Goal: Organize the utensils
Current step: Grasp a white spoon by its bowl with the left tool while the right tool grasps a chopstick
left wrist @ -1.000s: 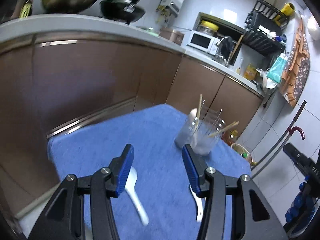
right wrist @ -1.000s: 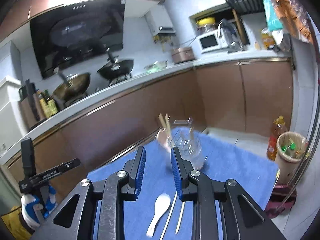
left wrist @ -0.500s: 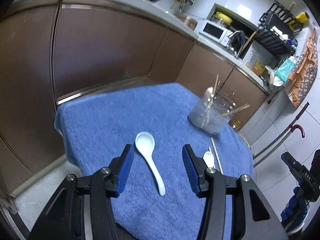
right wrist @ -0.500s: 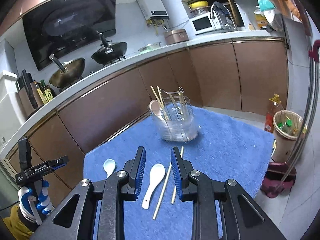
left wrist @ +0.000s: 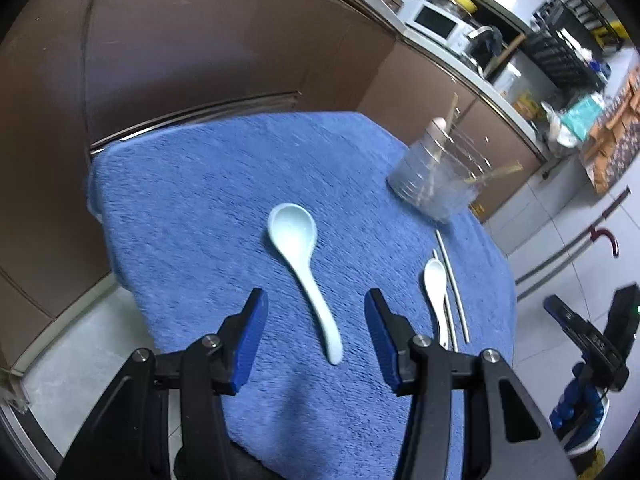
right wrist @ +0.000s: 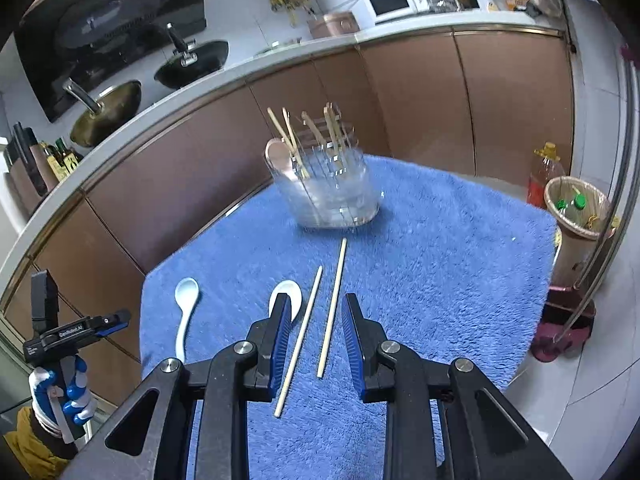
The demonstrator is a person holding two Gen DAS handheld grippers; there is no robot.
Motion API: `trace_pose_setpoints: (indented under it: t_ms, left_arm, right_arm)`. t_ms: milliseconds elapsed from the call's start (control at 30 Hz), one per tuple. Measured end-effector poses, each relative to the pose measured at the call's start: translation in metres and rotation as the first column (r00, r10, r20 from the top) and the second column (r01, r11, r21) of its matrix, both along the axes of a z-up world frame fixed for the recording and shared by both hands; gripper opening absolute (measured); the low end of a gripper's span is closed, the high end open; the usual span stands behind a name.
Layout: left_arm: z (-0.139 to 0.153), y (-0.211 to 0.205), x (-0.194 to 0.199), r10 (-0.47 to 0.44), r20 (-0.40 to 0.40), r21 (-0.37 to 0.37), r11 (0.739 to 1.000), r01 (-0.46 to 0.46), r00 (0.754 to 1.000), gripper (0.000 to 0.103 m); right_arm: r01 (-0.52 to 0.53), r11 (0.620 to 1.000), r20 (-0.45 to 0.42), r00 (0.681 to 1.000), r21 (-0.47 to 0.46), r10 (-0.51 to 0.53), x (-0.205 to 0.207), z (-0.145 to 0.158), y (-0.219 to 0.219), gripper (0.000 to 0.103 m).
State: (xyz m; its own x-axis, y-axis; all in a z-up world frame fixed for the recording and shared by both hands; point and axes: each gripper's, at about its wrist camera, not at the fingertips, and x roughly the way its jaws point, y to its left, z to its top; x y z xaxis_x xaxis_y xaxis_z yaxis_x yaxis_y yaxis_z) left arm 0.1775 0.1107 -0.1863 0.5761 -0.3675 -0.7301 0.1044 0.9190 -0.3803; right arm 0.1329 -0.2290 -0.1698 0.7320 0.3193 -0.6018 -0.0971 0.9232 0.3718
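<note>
A pale blue spoon (left wrist: 298, 256) lies on the blue towel (left wrist: 192, 200), its handle running between the fingers of my left gripper (left wrist: 314, 300), which hangs open above it. Right of it lie a white spoon (left wrist: 435, 284) and two chopsticks (left wrist: 452, 280). The clear holder (left wrist: 436, 184) behind them stands with chopsticks and a spoon inside. My right gripper (right wrist: 316, 300) is narrowly open and empty over the two chopsticks (right wrist: 332, 308). Its left finger partly hides the white spoon (right wrist: 286, 292). The pale spoon (right wrist: 186, 304) and the holder (right wrist: 332, 188) show too.
Brown cabinets (right wrist: 180, 184) close in the table's far side, below a counter with woks (right wrist: 192, 64) and a microwave (right wrist: 394, 0). A waste basket (right wrist: 576, 216) and an oil bottle (right wrist: 544, 172) stand on the floor to the right. A gloved hand (right wrist: 60, 392) holds the left gripper.
Both grippers have sunk and tipped down toward the towel, so the spoons and chopsticks now sit close under the fingers. Neither pair of jaws has changed its width.
</note>
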Motion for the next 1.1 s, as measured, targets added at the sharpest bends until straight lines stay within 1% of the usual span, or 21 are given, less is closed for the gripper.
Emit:
trace_pose_setpoints:
  t_ms: [133,233,333,467,533,667,800,1000,1100]
  left_arm:
    - [-0.008,-0.012,0.009,-0.02,-0.022,-0.007,1.0,0.02,1.0,0.048]
    - [-0.014,-0.014,0.017,-0.003,-0.035,0.004,1.0,0.003,0.999,0.048]
    - [-0.02,-0.006,0.028,0.019,-0.047,0.005,1.0,-0.019,0.999,0.048]
    - [-0.028,0.007,0.044,0.051,-0.058,0.014,0.999,-0.05,0.997,0.048]
    - [-0.032,0.013,0.051,0.056,-0.065,0.006,0.998,-0.056,0.996,0.048]
    - [-0.037,0.019,0.065,0.05,-0.074,0.008,0.999,-0.049,0.996,0.048]
    - [-0.042,0.021,0.077,0.033,-0.094,-0.011,0.999,-0.034,0.995,0.048]
    - [-0.049,0.022,0.099,-0.017,-0.12,-0.02,1.0,0.015,0.993,0.048]
    - [-0.052,0.02,0.109,-0.044,-0.131,-0.021,0.999,0.041,0.99,0.048]
  right_arm:
    - [-0.036,0.999,-0.059,0.998,-0.012,0.035,0.015,-0.017,0.01,0.024]
    - [-0.057,0.998,-0.094,0.994,-0.009,0.056,0.025,-0.027,0.014,0.024]
    - [-0.078,0.997,-0.128,0.989,-0.012,0.076,0.041,-0.036,0.019,0.021]
    - [-0.12,0.993,-0.168,0.979,-0.013,0.116,0.072,-0.042,0.027,0.017]
    - [-0.137,0.99,-0.189,0.973,-0.014,0.132,0.087,-0.046,0.031,0.015]
    - [-0.17,0.985,-0.257,0.953,-0.023,0.158,0.123,-0.057,0.042,0.015]
    - [-0.192,0.979,-0.329,0.93,-0.061,0.162,0.151,-0.071,0.052,0.015]
    - [-0.235,0.962,-0.424,0.892,-0.14,0.156,0.169,-0.087,0.067,0.015]
    - [-0.24,0.954,-0.439,0.887,-0.178,0.141,0.171,-0.087,0.073,0.014]
